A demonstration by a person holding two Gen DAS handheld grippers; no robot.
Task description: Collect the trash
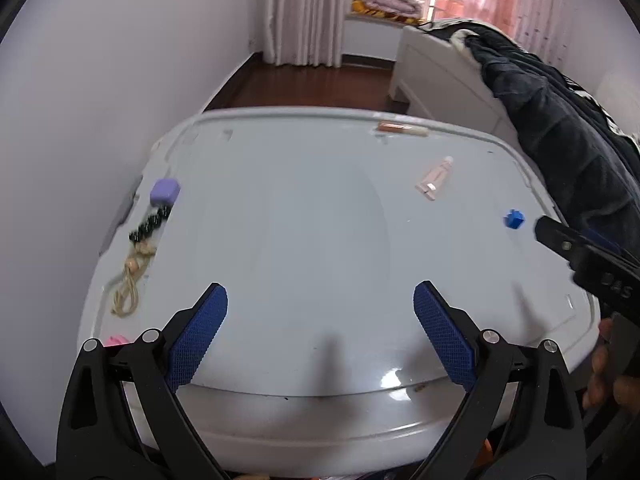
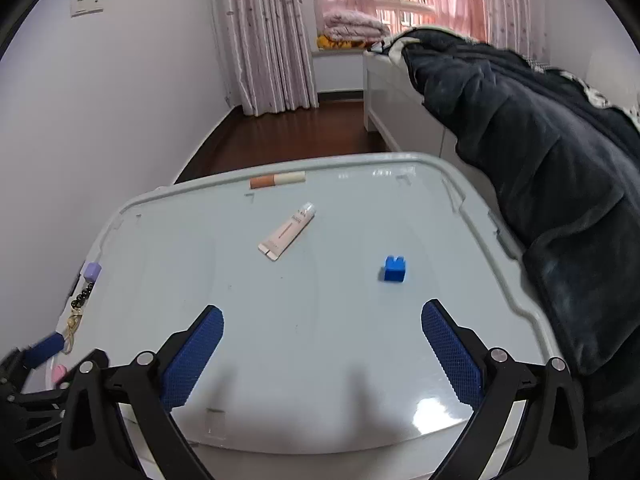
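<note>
Two wide-spread tongs (image 1: 320, 332) (image 2: 322, 350), blue mesh-textured pads, over glossy grey lid (image 2: 320, 300).

Lid (image 2: 320, 360): you have smooth, glossy pale plastic here, with glare at 5 o'clock.
Left gripper (image 1: 320, 336): matt black plastic arms, blue pads (image 1: 198, 336) with a rough grid texture, shiny metal rivets.
Blue brick (image 2: 394, 269): smooth hard plastic.
Tube (image 2: 288, 232): soft-looking satin plastic, at 12 o'clock from your right gripper (image 2: 322, 354).
Blanket (image 2: 540, 152): dark fuzzy cloth, matt.
Floor (image 2: 296, 128): polished dark wood.
Cord (image 1: 128, 288): rough twisted fibre, at 9 o'clock.
</note>
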